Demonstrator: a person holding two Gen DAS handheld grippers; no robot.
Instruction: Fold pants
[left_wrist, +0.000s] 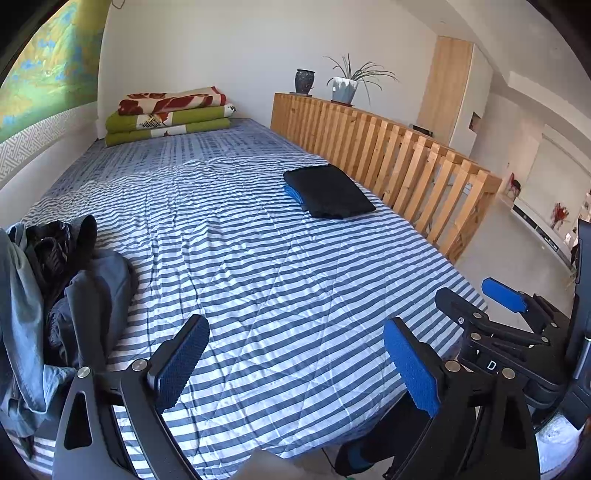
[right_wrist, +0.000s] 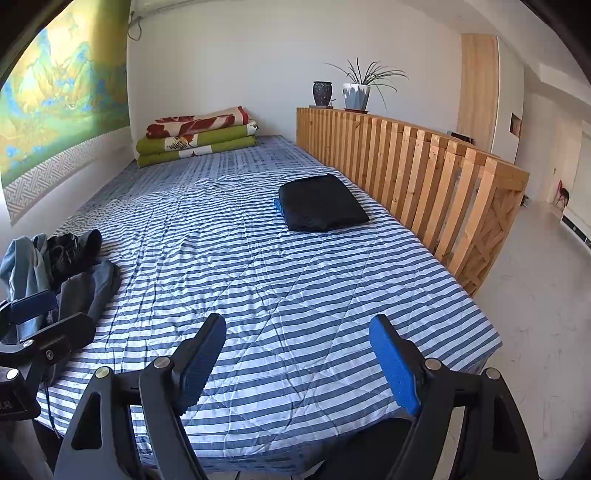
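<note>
A bed (left_wrist: 280, 280) with a blue-and-white striped quilt fills the room between a white wall and a slatted wooden railing (left_wrist: 388, 155). The unfolded pants (left_wrist: 85, 291) lie heaped at its left edge. A folded black garment (left_wrist: 328, 192) rests near the railing, on something blue. Stacked blankets (left_wrist: 170, 114) sit at the far end; a potted plant (left_wrist: 347, 85) tops the railing. The left gripper (left_wrist: 295, 362) and right gripper (right_wrist: 299, 362) hover with fingers spread, empty.

blue-white striped bedspread (right_wrist: 295, 295), black folded pants (right_wrist: 321, 203), green quilts (right_wrist: 195, 144), blue-padded tongs (right_wrist: 295, 365)
</note>
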